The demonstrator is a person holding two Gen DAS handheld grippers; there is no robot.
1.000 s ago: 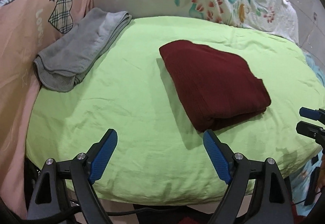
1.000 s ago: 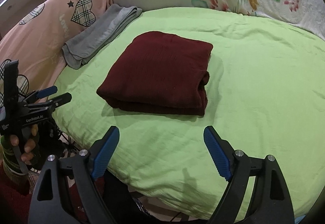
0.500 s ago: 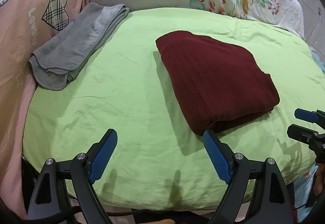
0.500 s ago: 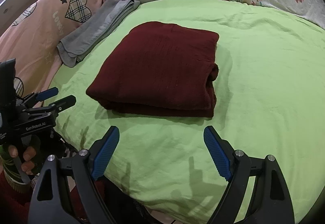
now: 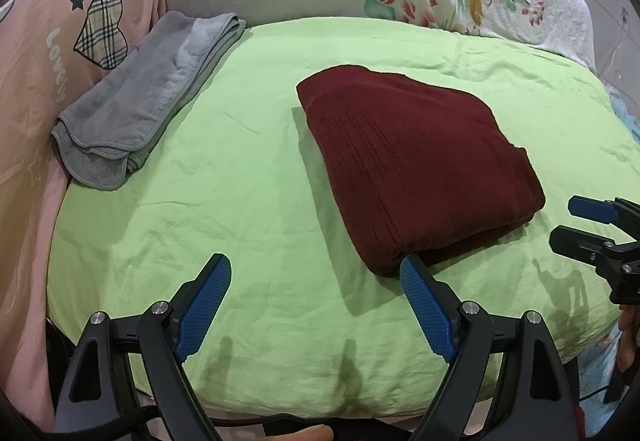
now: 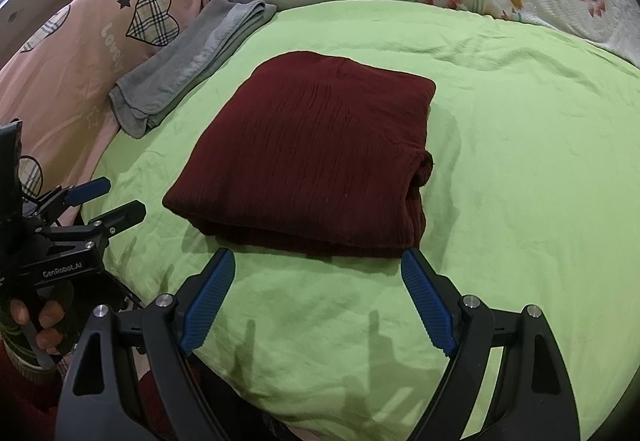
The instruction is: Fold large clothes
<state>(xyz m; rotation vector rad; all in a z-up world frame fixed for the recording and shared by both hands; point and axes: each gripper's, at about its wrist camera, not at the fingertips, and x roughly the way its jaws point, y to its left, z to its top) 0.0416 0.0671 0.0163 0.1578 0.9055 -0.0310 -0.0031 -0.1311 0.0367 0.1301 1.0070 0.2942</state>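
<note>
The folded maroon garment [image 6: 312,157] lies on the green bed sheet [image 6: 520,161], right of the grey towel [image 6: 188,61]. Left hand-held gripper [image 5: 316,281] and right hand-held gripper [image 6: 316,273] stand apart, empty, near the garment's front edge.

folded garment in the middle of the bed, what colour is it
Dark maroon, ribbed; clearest in the right wrist view.
</note>
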